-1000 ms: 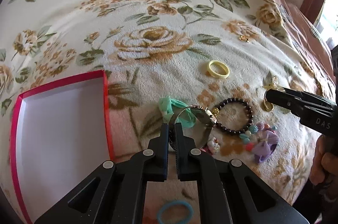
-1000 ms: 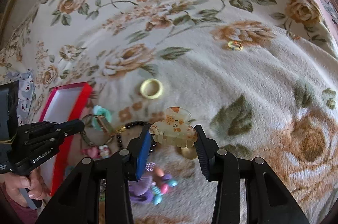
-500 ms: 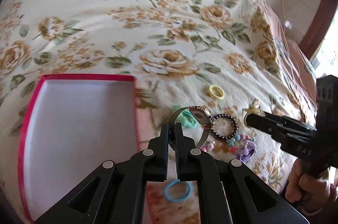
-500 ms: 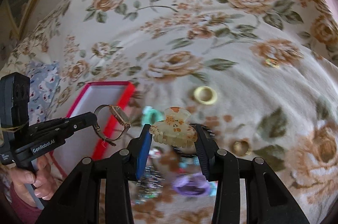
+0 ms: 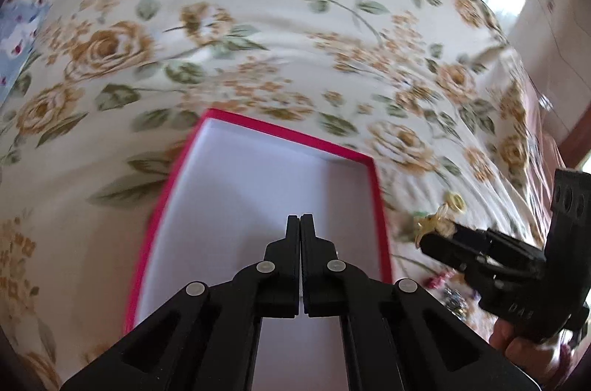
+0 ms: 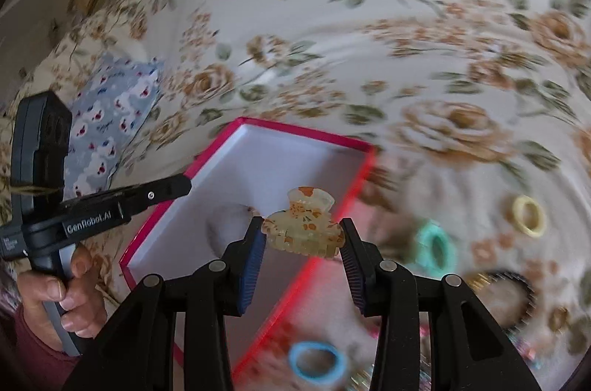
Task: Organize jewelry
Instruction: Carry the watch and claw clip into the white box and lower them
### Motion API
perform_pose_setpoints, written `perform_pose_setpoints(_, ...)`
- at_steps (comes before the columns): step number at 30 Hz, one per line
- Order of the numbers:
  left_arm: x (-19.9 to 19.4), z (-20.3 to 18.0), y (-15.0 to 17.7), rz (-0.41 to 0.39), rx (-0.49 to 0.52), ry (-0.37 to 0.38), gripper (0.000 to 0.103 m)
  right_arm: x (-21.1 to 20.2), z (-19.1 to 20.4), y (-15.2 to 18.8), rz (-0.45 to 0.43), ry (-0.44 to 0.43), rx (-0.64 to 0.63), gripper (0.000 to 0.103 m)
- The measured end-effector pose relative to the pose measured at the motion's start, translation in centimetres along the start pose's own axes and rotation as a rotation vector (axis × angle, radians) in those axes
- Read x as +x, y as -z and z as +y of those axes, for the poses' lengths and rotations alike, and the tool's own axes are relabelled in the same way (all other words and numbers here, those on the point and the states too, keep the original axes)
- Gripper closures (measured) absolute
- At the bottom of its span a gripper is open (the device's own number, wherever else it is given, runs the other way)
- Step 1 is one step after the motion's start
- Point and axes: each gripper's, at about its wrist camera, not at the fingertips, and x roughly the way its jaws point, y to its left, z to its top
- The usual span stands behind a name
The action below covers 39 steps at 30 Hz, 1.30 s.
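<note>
A red-rimmed box [image 5: 379, 202] with a white inside lies on the floral bedspread; it also shows in the right wrist view [image 6: 325, 134]. My left gripper [image 5: 300, 219] is shut over the box, and no watch shows between its fingers. A blurred watch-like shape [image 6: 229, 225] lies inside the box. My right gripper [image 6: 303, 237] is shut on a yellow speckled hair claw clip [image 6: 303, 228], held above the box's near right edge; it also shows in the left wrist view [image 5: 424, 239].
Right of the box lie a teal hair tie [image 6: 436, 249], a yellow ring [image 6: 528, 215], a dark bead bracelet [image 6: 517, 295] and a blue hair tie [image 6: 317, 363]. A blue patterned cloth [image 6: 110, 117] lies at the left.
Both grippers moved left over the red box. The watch held in my left gripper is no longer between its fingers; a blurred shape now lies in the box.
</note>
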Motion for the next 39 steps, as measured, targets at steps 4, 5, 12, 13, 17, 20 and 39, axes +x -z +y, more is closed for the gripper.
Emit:
perform_pose_setpoints(4, 2.0, 2.1, 0.1, 0.024, -0.033, -0.042, 0.103, 2.6, 1.6, -0.6, 0.026, -0.024, -0.039, 0.062)
perform_pose_setpoints(5, 2.4, 2.4, 0.0, 0.033, -0.043, -0.036, 0.103, 3.2, 1.8, -0.6, 0.036, -0.026, -0.046, 0.062)
perform_pose_setpoints(12, 3.8, 2.0, 0.0, 0.095, -0.005, 0.044, 0.1, 3.0, 2.2, -0.2, 0.028, -0.03, -0.078, 0.062)
perform_pose_setpoints(13, 4.3, 1.6, 0.0, 0.112, 0.021, 0.039, 0.097, 2.8, 2.1, -0.2, 0.023, -0.029, -0.078, 0.062)
perform_pose_setpoints(17, 6.4, 0.8, -0.8, 0.155, 0.116, -0.002, 0.079, 1.8, 1.6, -0.3, 0.009, -0.03, -0.059, 0.062)
perform_pose_setpoints(20, 7.9, 0.0, -0.8, 0.188, 0.167, -0.032, 0.079, 1.2, 1.0, 0.0, 0.004, -0.023, -0.037, 0.062)
perform_pose_setpoints(39, 5.7, 2.2, -1.0, 0.103, 0.067, -0.092, 0.103, 3.3, 1.6, -0.7, 0.028, -0.041, -0.039, 0.062)
